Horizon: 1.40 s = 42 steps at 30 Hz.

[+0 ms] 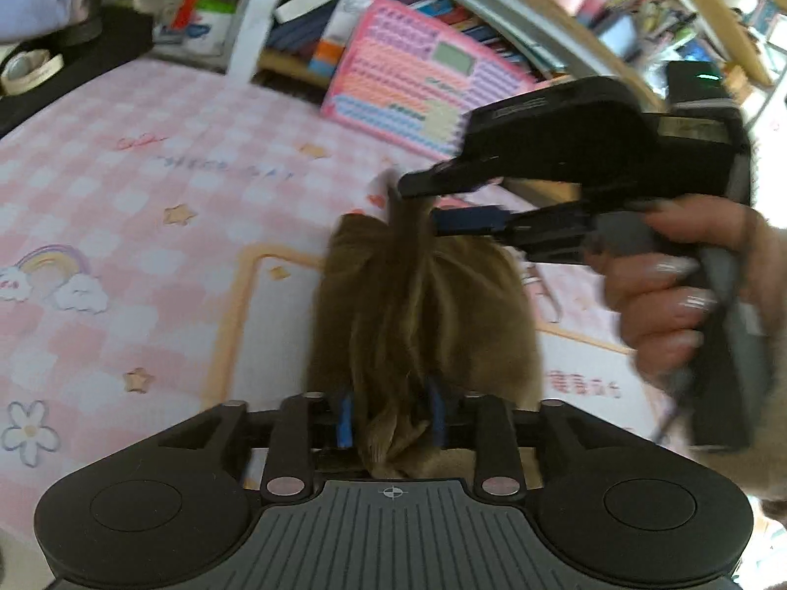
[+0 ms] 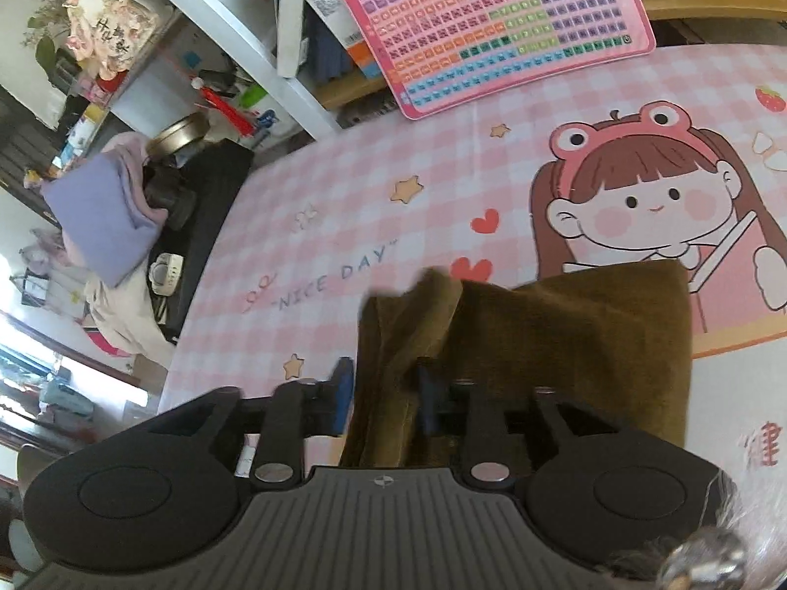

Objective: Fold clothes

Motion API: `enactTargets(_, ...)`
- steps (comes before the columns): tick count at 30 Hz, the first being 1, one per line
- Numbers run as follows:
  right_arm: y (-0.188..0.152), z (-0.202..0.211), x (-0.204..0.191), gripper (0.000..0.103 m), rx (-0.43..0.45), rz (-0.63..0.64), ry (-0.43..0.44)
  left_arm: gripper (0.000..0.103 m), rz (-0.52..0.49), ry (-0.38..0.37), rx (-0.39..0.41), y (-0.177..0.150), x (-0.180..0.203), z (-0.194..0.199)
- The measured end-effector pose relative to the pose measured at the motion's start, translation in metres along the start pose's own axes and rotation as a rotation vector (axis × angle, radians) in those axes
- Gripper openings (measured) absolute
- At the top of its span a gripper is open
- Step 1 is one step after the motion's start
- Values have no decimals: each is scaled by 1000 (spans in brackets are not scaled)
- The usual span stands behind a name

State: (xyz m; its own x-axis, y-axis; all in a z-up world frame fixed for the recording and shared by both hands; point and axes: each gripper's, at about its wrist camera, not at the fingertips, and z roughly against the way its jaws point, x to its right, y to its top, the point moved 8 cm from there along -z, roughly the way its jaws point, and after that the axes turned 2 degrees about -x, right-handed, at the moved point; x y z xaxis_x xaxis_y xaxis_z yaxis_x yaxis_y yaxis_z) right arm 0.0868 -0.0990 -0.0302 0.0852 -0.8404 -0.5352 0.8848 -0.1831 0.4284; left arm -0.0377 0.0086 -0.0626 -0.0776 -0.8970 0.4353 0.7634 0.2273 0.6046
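We hold the olive-brown cloth bunched and creased. Our left gripper and right gripper both clamp its folds

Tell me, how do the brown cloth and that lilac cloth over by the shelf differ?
The brown cloth hangs bunched and creased between the left gripper and right gripper; the lilac cloth lies folded flat and untouched. Brown sits over the pink mat, lilac beyond its edge. Both look soft.
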Motion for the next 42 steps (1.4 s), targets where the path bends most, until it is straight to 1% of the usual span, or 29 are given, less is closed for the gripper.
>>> enactTargets(1, -1, 6, -1, 38, 15, 4, 6, 40, 9, 8, -1, 0, -8, 0)
enactTargets(2, -4, 12, 1, 42, 29, 5, 1, 44, 23, 4, 2, 2, -15, 1)
enactTargets(3, -8, 19, 7, 43, 41, 5, -16, 49, 38, -1, 6, 4, -22, 3)
enactTargets(5, -15, 32, 18, 43, 66, 3, -50, 52, 66, -9, 12, 7, -37, 6)
enactTargets(7, -28, 44, 37, 43, 78, -21, -100, 53, 83, -45, 24, 16, -44, 7)
enactTargets(9, -44, 56, 58, 43, 84, -63, -149, 58, 95, -78, 34, 26, -48, 4)
enactTargets(11, -62, 65, 76, 43, 85, -103, -185, 58, 87, -115, 21, 36, -45, -5)
enactTargets(13, -72, 67, 80, 43, 85, -114, -200, 59, 68, -153, 7, 46, -36, -14)
enactTargets(15, -78, 66, 82, 44, 85, -117, -207, 61, 40, -175, -13, 55, -26, -29)
enactTargets(16, -81, 66, 82, 44, 85, -119, -211, 61, 41, -159, -23, 57, -25, -35)
enactTargets(17, -84, 65, 83, 44, 85, -120, -215, 60, 43, -143, -33, 58, -24, -41)
enactTargets(18, -88, 65, 84, 44, 85, -122, -218, 57, 57, -124, -53, 58, -26, -49)
enactTargets(19, -91, 64, 85, 44, 85, -123, -222, 52, 71, -120, -70, 57, -26, -54)
enactTargets(20, -94, 64, 85, 46, 85, -125, -226, 41, 73, -130, -73, 56, -24, -56)
enactTargets(21, -97, 64, 86, 46, 85, -126, -230, 32, 55, -127, -62, 57, -20, -55)
enactTargets(22, -100, 63, 87, 46, 84, -128, -233, 22, 25, -128, -42, 59, -16, -51)
enactTargets(23, -103, 63, 87, 47, 84, -130, -237, 12, -42, -125, -6, 61, -7, -45)
enactTargets(27, -115, 61, 90, 48, 84, -133, -252, 11, -311, -115, 135, 66, 29, -22)
enactTargets(28, -115, 61, 89, 48, 84, -130, -255, 11, -348, -87, 133, 63, 30, -29)
enactTargets(29, -115, 61, 89, 49, 84, -126, -258, 12, -355, -55, 101, 62, 25, -41)
enactTargets(31, -115, 61, 88, 54, 84, -119, -265, 14, -278, -34, 5, 57, 5, -71)
enactTargets(32, -115, 61, 88, 54, 84, -116, -268, 17, -238, -24, -43, 54, -5, -85)
enactTargets(33, -115, 60, 87, 54, 84, -112, -272, 17, -228, -38, -36, 56, -6, -86)
enactTargets(37, -114, 60, 86, 54, 85, -98, -285, 18, -233, -40, -58, 59, -3, -81)
enactTargets(38, -114, 60, 85, 54, 85, -95, -288, 24, -206, -50, -58, 62, -4, -76)
enactTargets(39, -114, 60, 85, 54, 85, -91, -292, 34, -185, -56, -44, 63, -7, -69)
enactTargets(40, -114, 60, 84, 54, 88, -89, -291, 40, -165, -61, -31, 64, -9, -63)
enactTargets(41, -112, 61, 83, 54, 94, -90, -286, 53, -145, -67, -18, 66, -11, -56)
enactTargets(42, -110, 61, 83, 55, 99, -95, -279, 63, -138, -76, -9, 65, -12, -49)
